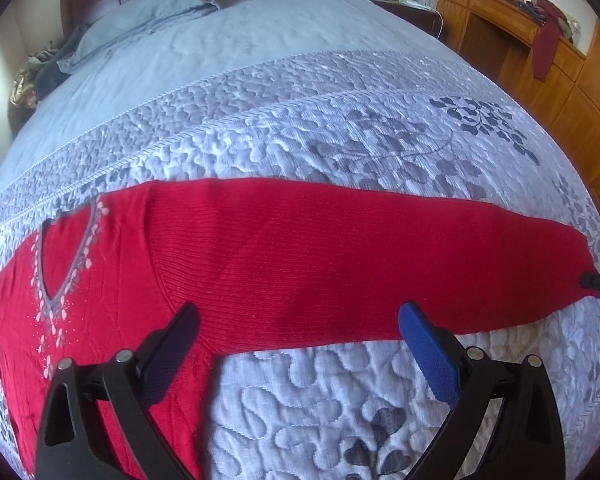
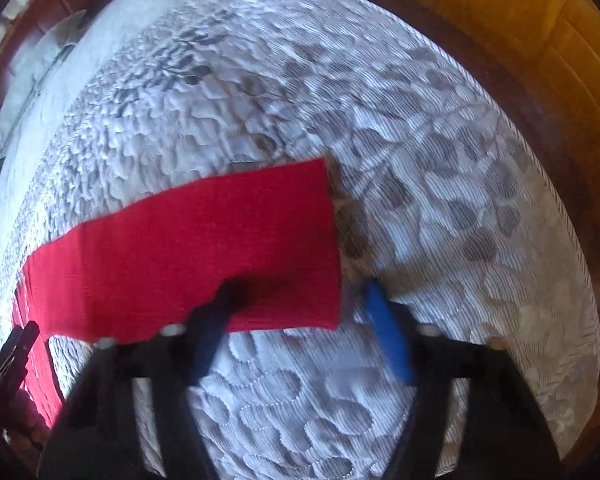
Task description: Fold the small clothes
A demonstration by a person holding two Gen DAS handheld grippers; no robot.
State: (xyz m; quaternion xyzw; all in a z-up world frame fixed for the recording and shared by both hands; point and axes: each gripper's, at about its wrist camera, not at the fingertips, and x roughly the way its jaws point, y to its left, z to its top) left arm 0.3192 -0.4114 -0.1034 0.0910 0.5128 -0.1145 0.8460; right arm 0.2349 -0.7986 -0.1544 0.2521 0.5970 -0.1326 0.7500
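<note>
One quilted grey bedspread (image 1: 300, 120), red sweater (image 1: 300, 264), blue pillow (image 1: 156, 8), wooden cabinets (image 1: 540, 60).

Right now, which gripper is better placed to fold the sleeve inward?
Right. The right gripper is open at the sleeve cuff; the left gripper is open near the armpit.

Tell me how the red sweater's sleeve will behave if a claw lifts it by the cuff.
The sleeve looks like soft ribbed knit lying flat on the quilt, so it would probably droop limply. It likely drags the sweater body slightly. The right claw, open, straddles the cuff edge.
</note>
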